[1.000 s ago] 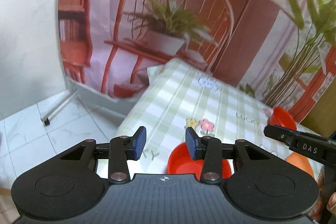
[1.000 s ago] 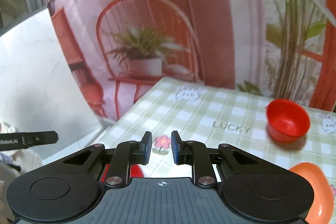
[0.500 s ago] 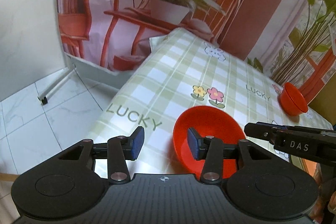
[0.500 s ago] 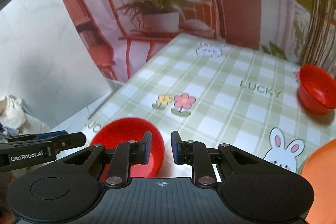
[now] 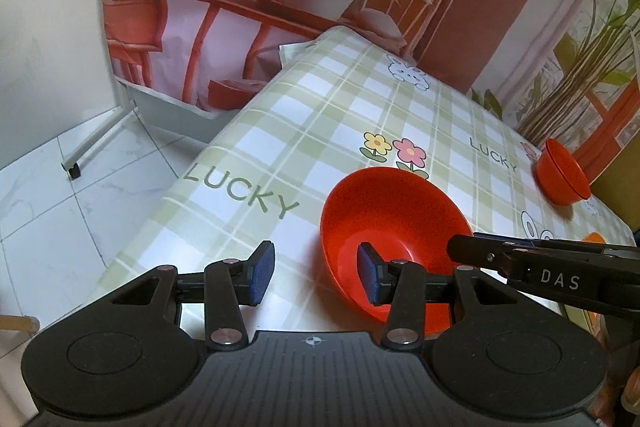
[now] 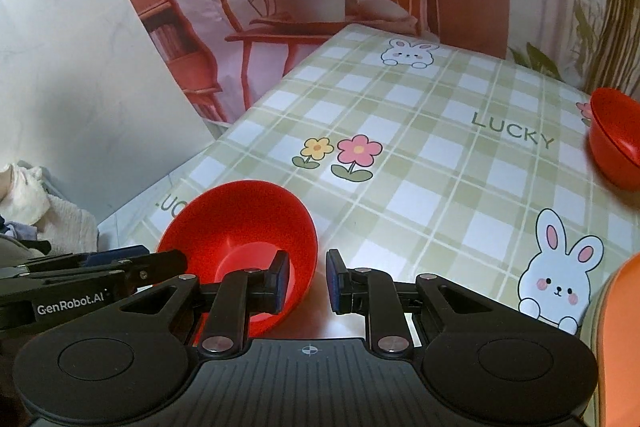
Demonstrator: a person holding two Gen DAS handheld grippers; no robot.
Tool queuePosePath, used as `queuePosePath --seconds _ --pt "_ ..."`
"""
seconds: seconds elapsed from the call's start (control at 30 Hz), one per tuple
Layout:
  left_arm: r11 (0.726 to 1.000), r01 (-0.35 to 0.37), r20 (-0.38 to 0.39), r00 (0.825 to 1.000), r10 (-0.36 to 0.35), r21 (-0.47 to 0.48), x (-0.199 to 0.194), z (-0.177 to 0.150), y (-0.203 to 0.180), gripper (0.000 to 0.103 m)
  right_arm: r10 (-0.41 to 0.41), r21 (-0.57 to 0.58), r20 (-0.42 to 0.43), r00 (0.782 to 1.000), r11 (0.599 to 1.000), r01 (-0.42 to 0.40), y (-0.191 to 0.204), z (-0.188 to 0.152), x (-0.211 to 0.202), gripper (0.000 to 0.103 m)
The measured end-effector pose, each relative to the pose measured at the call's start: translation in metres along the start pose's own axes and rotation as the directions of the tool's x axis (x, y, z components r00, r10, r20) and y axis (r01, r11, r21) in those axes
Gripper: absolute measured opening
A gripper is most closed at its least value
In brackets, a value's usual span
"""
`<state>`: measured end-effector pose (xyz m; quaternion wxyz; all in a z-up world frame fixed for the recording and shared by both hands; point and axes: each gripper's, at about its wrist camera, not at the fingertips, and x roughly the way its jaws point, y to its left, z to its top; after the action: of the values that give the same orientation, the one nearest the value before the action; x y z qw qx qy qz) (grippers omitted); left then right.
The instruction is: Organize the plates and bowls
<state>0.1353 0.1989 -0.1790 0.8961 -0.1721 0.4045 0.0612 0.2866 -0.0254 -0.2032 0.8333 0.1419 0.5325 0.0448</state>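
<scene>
A large red bowl (image 5: pixel 394 227) sits near the table's front left corner; it also shows in the right wrist view (image 6: pixel 240 223). My left gripper (image 5: pixel 316 273) is open, its right finger in front of the bowl's near wall, its left finger over the cloth. My right gripper (image 6: pixel 307 281) is open with a narrow gap, its left finger in front of the bowl's right rim. A second, smaller red bowl (image 5: pixel 562 173) stands at the far right, also visible in the right wrist view (image 6: pixel 616 135). An orange plate (image 6: pixel 620 339) lies at the right edge.
The table carries a green checked cloth (image 6: pixel 440 155) with flowers, rabbits and "LUCKY" print. Its left edge drops to a tiled floor (image 5: pixel 60 195). A printed backdrop with a chair and plant stands behind. White cloth (image 6: pixel 24 195) lies at the left.
Both grippers have tilted down and moved closer to the large red bowl, which now fills more of each view. The jaw openings look unchanged.
</scene>
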Motion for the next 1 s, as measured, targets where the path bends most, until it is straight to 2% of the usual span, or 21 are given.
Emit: queuePosePath --seconds 0.2,0.27,0.3,0.63,1.0 --pt "1.0 0.01 0.001 1.0 -0.011 0.007 0.004 0.0 -0.001 0.043 0.009 0.007 -0.012 1.0 1.0 -0.009 -0.002 -0.001 0.004 0.015" --pt "1.0 0.014 0.008 1.0 -0.014 0.007 0.004 -0.001 -0.002 0.026 0.014 0.009 -0.015 1.0 1.0 -0.013 -0.002 -0.002 0.005 0.014" --pt "1.0 0.016 0.009 1.0 -0.016 0.008 0.004 0.0 -0.002 0.021 0.016 0.008 -0.016 1.0 1.0 -0.016 -0.002 -0.003 0.005 0.012" --pt "0.999 0.034 0.022 0.999 -0.035 0.04 -0.002 0.007 -0.014 0.019 0.029 0.016 0.011 1.0 0.999 -0.029 -0.004 -0.003 -0.003 0.009" --pt "0.99 0.061 0.034 0.997 -0.065 0.126 -0.012 0.021 -0.048 0.019 0.013 0.081 0.085 0.996 0.996 -0.02 -0.025 -0.001 -0.034 0.01"
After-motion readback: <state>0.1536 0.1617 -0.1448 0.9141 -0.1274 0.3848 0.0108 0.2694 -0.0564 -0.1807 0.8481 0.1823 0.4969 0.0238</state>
